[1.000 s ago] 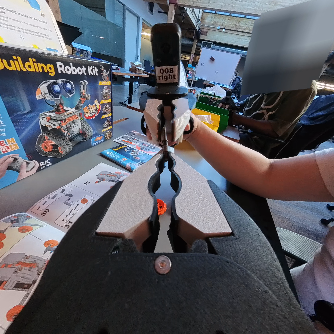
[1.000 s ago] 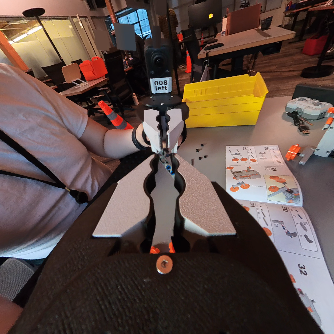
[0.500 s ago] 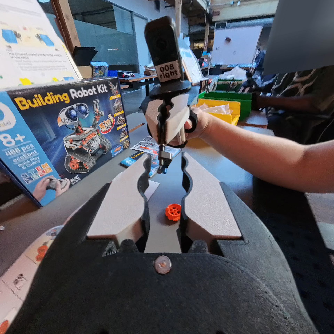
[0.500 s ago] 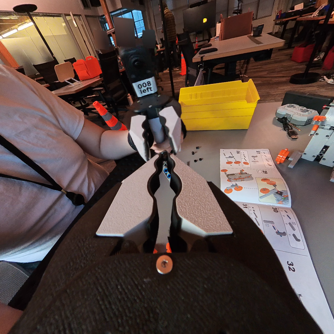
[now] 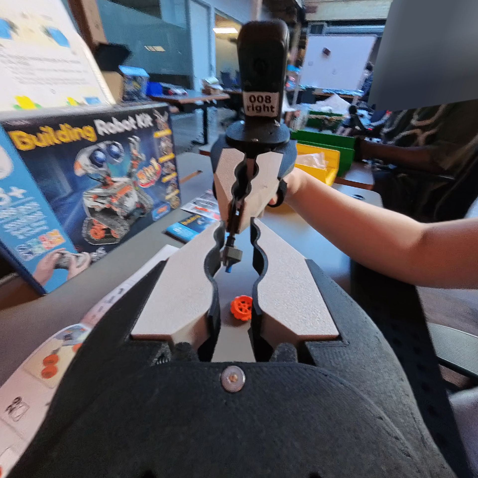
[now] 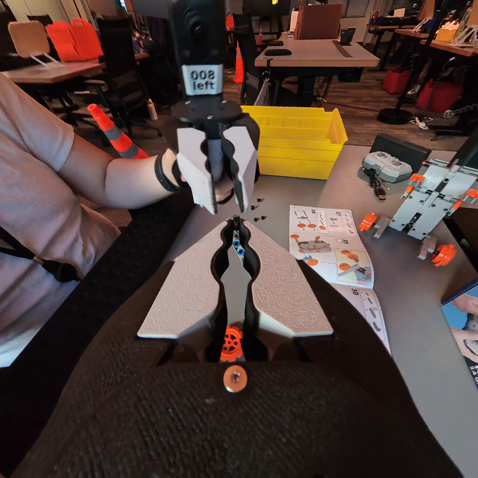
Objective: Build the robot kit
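The left tool point(image 5: 235, 227) hangs released above the grey tabletop point(image 5: 297, 232), its fingers spread with nothing between them; the right tool point(image 6: 236, 222) faces it tip to tip, clenched on a thin black axle piece point(image 5: 231, 232) that carries a small grey bush and a blue pin end point(image 5: 231, 256); in the left wrist view that piece hangs down into the gap between the left tool's open fingers, not touching them as far as can be seen. An orange gear wheel point(image 5: 241, 307) lies flat on the tabletop beneath both tools. An open instruction booklet point(image 6: 331, 243) lies beside them, with a half-built grey and orange model point(image 6: 434, 199) past it; a yellow bin point(image 6: 297, 144) stands behind, and a blue robot kit box point(image 5: 85, 191) stands on the tabletop's other side.
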